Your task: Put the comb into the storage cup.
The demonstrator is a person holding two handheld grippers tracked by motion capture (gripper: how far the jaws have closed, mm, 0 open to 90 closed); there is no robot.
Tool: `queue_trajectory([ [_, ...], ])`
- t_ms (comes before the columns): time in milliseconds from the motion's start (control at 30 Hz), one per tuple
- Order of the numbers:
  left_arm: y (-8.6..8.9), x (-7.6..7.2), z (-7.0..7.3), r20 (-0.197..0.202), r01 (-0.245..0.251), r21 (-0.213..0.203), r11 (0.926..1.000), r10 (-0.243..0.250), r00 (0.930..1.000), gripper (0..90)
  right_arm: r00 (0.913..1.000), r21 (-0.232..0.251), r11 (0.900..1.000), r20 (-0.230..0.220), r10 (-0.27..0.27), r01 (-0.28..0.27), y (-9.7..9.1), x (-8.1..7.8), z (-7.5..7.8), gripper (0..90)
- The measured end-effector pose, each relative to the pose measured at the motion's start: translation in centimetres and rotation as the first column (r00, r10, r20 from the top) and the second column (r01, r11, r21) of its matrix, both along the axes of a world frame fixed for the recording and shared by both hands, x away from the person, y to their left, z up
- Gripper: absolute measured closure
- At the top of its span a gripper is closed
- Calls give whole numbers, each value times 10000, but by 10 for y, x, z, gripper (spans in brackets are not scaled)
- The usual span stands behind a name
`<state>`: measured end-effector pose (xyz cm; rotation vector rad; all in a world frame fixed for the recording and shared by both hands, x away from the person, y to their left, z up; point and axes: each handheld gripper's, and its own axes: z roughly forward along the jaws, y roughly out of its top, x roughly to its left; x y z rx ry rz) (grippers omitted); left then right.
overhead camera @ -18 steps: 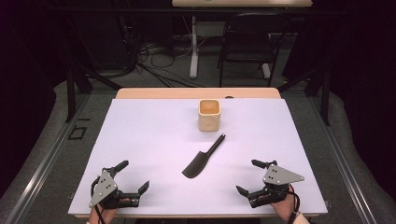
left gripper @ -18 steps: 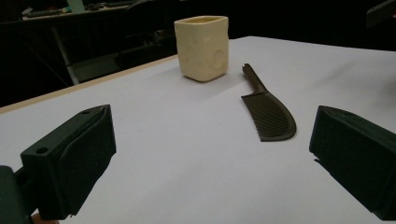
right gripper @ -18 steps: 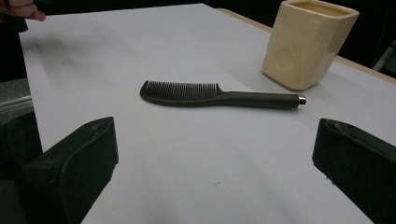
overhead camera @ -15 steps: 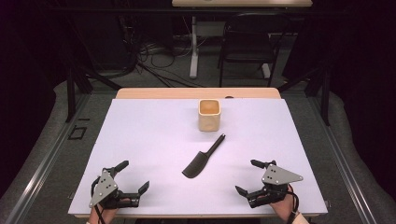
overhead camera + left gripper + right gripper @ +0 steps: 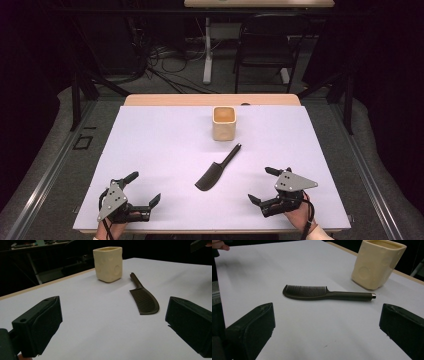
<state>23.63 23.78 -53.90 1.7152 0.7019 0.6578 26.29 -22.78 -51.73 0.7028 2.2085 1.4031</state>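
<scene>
My left gripper (image 5: pixel 134 194) is showing black blocky jaws under a grey three-cornered plate. My right gripper (image 5: pixel 264 185) is looking alike, trailing a black cable.

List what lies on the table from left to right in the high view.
left hand-held gripper → comb → cup → right hand-held gripper
</scene>
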Motion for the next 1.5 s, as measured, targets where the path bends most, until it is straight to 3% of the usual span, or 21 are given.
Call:
queue_trajectory([
  [667,1,-1,1,85,-90,66,9999,89,9999,8,9988,-452,9986,-427,258,-277,22,33,-2,0],
  [1033,1,0,0,76,-85,57,9999,84,9999,8,9986,-566,9977,-410,342,-365,30,45,-2,0],
  [1367,2,1,0,33,-140,23,9999,140,9999,7,9973,-1040,9930,-544,497,-552,41,58,-8,0],
  [1500,2,1,0,24,-162,-18,9999,162,9999,7,9960,-882,9943,-715,530,-592,43,65,-8,0],
])
